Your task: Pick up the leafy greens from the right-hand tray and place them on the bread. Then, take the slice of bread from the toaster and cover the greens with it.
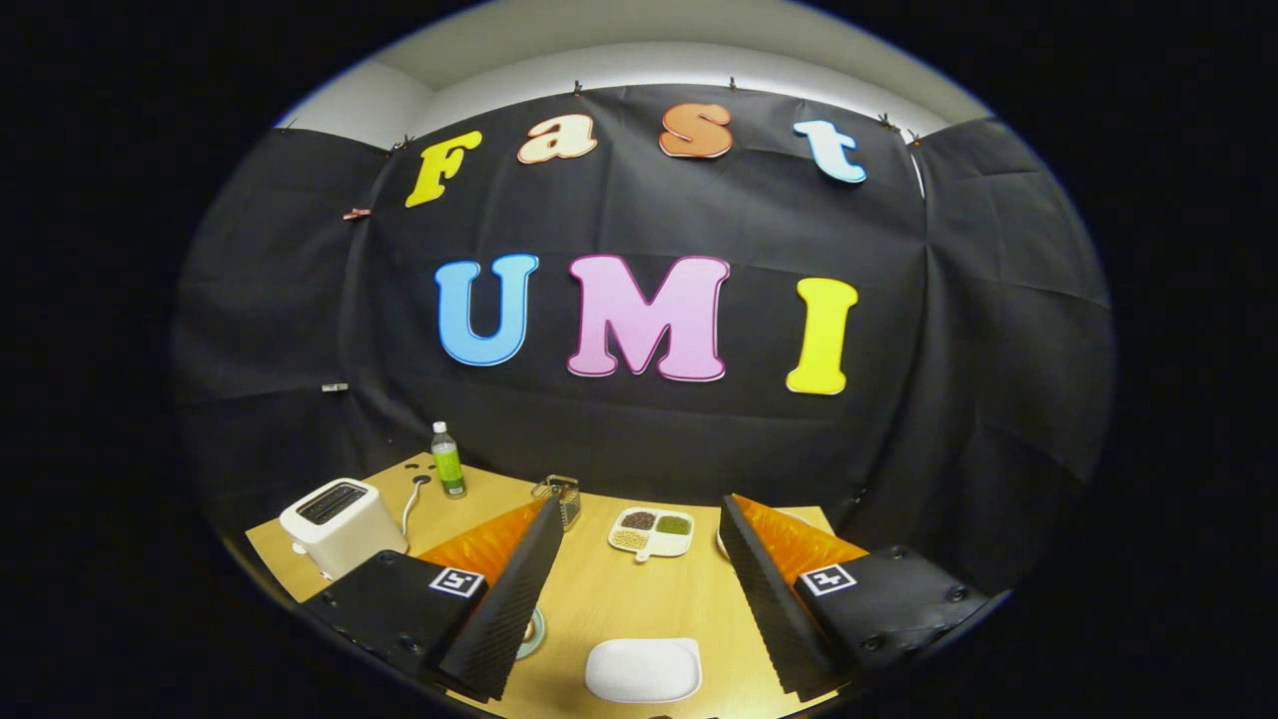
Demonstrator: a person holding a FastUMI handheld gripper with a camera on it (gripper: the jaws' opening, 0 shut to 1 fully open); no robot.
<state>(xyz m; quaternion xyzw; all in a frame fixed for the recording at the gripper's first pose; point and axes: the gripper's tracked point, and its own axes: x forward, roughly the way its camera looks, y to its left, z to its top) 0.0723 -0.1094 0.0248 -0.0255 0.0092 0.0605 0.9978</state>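
My gripper hangs open above a wooden table, fingers wide apart with nothing between them. A white toaster stands at the table's left, beyond my left finger; its top slots look dark, and I cannot tell whether bread sits inside. A white rounded tray lies between the fingers, close below me, and looks bare. A teal-rimmed plate peeks out from under the left finger, its contents hidden. The white rim of another dish shows beside the right finger, mostly covered by it.
A divided white dish with grains and beans sits just ahead of the fingertips. A clear glass container stands by the left fingertip. A green-labelled bottle and the toaster's cord are at the table's back left.
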